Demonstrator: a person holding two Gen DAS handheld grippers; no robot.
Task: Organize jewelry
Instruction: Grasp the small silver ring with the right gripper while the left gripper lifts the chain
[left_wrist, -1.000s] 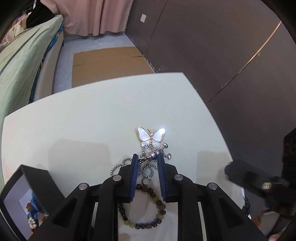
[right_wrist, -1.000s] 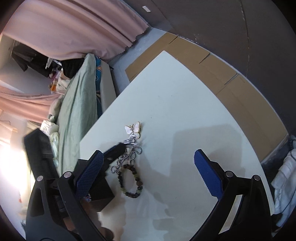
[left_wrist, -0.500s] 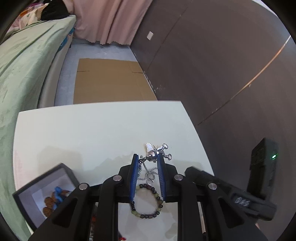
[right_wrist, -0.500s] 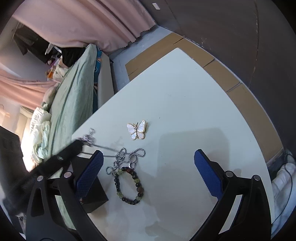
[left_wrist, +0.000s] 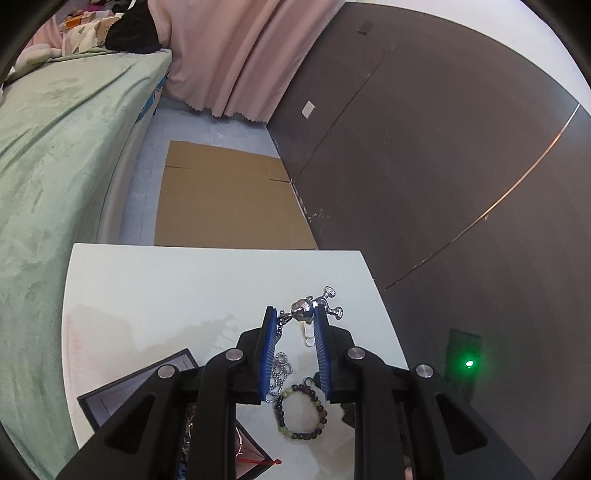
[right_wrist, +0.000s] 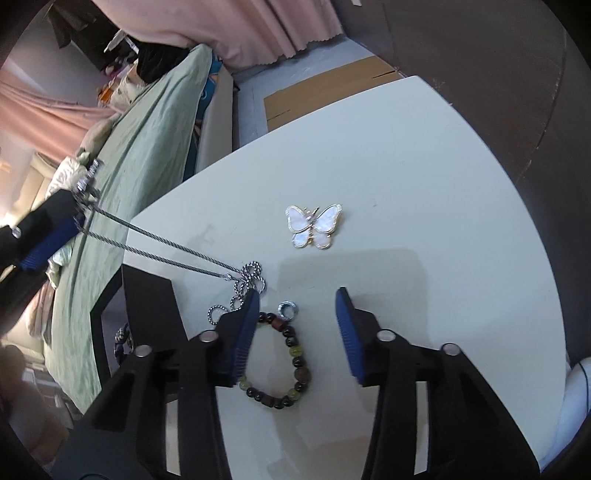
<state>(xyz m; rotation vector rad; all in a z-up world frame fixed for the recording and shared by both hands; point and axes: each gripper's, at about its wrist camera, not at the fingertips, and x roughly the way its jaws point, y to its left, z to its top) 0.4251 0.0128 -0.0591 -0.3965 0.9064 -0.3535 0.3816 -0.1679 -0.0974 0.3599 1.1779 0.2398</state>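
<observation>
the left gripper (left_wrist: 295, 319) was clamped on the silver pendant (left_wrist: 306, 309) of the chain necklace (right_wrist: 173, 256), lifted off the white bench (right_wrist: 424, 206); the chain's tail was still coiled on it. the right gripper (right_wrist: 297, 306) was held with jaws wide apart, empty, over the beaded bracelet (right_wrist: 284, 360). the butterfly brooch (right_wrist: 313, 226) lay apart.

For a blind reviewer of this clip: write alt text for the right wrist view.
The open right gripper hovers over a beaded bracelet on a white table. At left, the left gripper lifts a silver chain necklace whose far end still lies coiled by the bracelet. A butterfly brooch lies farther back.
</observation>
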